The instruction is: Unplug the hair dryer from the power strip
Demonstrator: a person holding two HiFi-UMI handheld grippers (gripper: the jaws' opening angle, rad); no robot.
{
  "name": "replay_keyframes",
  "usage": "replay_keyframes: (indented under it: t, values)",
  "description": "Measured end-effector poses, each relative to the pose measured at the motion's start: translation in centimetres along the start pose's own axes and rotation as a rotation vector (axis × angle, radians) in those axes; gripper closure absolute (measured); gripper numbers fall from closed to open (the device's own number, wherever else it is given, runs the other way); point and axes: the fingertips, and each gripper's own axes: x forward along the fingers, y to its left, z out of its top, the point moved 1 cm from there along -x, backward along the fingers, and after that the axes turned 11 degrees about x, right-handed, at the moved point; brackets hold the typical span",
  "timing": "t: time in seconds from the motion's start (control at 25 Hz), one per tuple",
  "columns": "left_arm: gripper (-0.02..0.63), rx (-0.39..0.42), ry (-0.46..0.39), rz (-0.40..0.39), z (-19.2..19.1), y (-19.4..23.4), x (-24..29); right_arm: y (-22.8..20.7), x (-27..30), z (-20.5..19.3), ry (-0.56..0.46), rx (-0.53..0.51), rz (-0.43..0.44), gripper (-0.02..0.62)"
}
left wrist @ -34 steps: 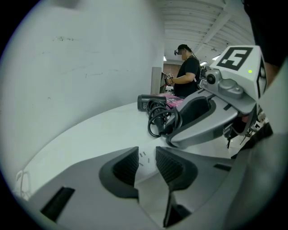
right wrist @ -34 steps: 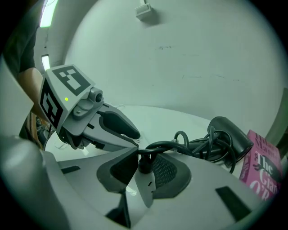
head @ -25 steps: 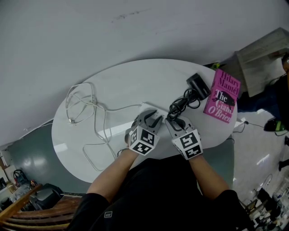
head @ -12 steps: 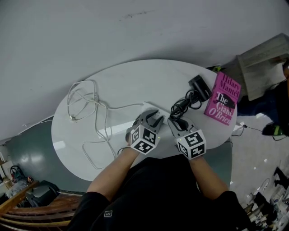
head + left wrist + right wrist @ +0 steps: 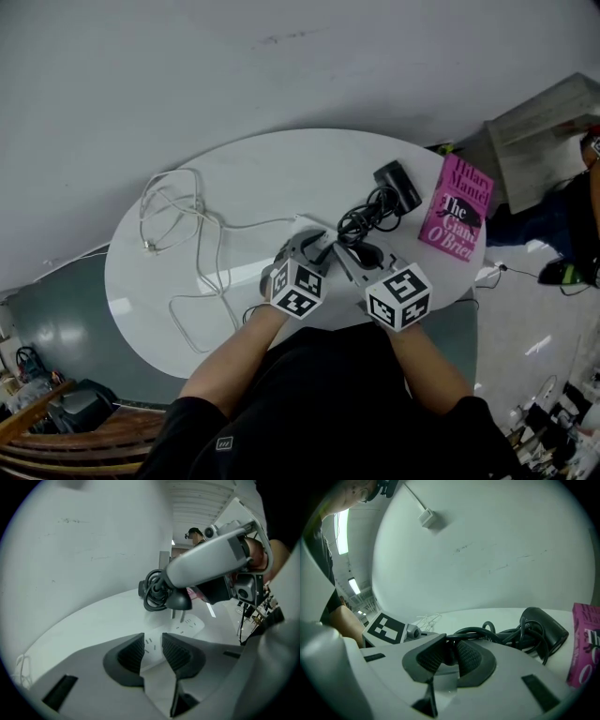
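My left gripper (image 5: pixel 315 246) (image 5: pixel 152 651) has its jaws closed on the end of the white power strip (image 5: pixel 306 226) (image 5: pixel 188 625), which lies flat on the round white table (image 5: pixel 234 169). Beside it, my right gripper (image 5: pixel 351 255) (image 5: pixel 449 656) is shut on the black plug (image 5: pixel 179 603) (image 5: pixel 449 649). The plug hangs just above the strip, with its two prongs clear of the sockets. From the plug a coiled black cord (image 5: pixel 368 217) (image 5: pixel 487 632) runs to the black hair dryer (image 5: pixel 397 183) (image 5: pixel 543 625), which lies on the table behind it.
A pink book (image 5: pixel 456 212) (image 5: pixel 586 644) lies at the table's right edge, next to the dryer. The strip's white cable (image 5: pixel 178 230) loops over the left half of the table. A wall stands close behind. Beyond the book, a person sits.
My right gripper has risen with the plug and rolled a little. The cord and hair dryer have slid slightly left. My left gripper has stayed on the strip.
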Motion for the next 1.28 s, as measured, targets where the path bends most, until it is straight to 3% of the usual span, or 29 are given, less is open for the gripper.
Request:
replay_keyframes:
  t: [0.24, 0.4, 0.72, 1.04, 1.28]
  values:
    - [0.479, -0.012, 0.014, 0.004, -0.2, 0.2, -0.7, 0.5, -2.2, -2.0, 0.014, 0.078, -0.007, 0.525]
    - [0.479, -0.041, -0.038, 0.018, 0.2, 0.2, -2.2, 0.5, -3.6, -3.6, 0.024, 0.118, -0.02, 0.525]
    - [0.483, -0.082, -0.094, 0.021, -0.5, -1.5, -6.1, -1.5, -5.4, -5.4, 0.041, 0.168, -0.093, 0.523]
    - [0.489, -0.138, -0.16, 0.07, -1.9, -0.9, -10.1, -3.2, -6.0, -7.1, 0.052, 0.145, -0.196, 0.523]
    - [0.494, -0.151, -0.21, 0.092, -1.9, -0.2, -12.7, -4.9, -6.7, -8.9, 0.029, 0.23, -0.267, 0.523]
